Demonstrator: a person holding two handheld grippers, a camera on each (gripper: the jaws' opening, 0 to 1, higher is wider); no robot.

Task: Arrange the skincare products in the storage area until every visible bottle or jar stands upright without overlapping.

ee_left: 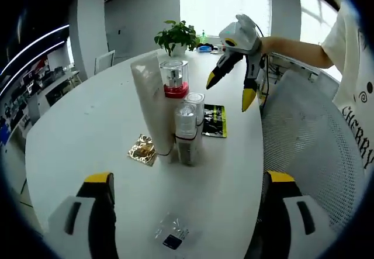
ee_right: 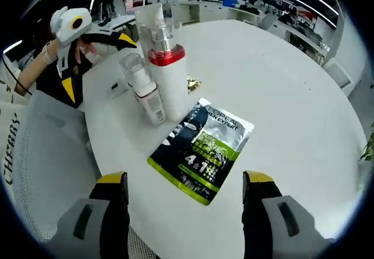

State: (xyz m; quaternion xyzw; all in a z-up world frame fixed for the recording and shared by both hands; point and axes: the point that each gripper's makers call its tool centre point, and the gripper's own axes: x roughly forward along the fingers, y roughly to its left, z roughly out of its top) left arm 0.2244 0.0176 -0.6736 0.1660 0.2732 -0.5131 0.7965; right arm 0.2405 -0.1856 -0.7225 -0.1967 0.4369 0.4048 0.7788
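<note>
Several skincare items stand upright, clustered on the white table [ee_left: 76,130]. They are a tall white tube [ee_left: 146,104], a white bottle with a red band [ee_left: 175,82] and two small clear-capped bottles [ee_left: 186,131], [ee_left: 195,103]. A black-and-green sachet [ee_left: 214,120] lies flat beside them. My left gripper [ee_left: 190,212] is open, short of the cluster and holding nothing. My right gripper [ee_left: 229,90] hovers open beyond the sachet. In the right gripper view, my right gripper [ee_right: 187,194] is open over the table's near edge, with the sachet [ee_right: 201,148] just ahead, then the red-band bottle [ee_right: 169,75]. The left gripper [ee_right: 97,64] is beyond, open.
A gold foil packet [ee_left: 143,149] lies left of the tube, and a small clear packet [ee_left: 172,235] lies between my left jaws. A potted plant [ee_left: 176,37] stands at the far table edge. A mesh chair [ee_left: 304,130] and a person's shirt [ee_left: 356,95] are on the right.
</note>
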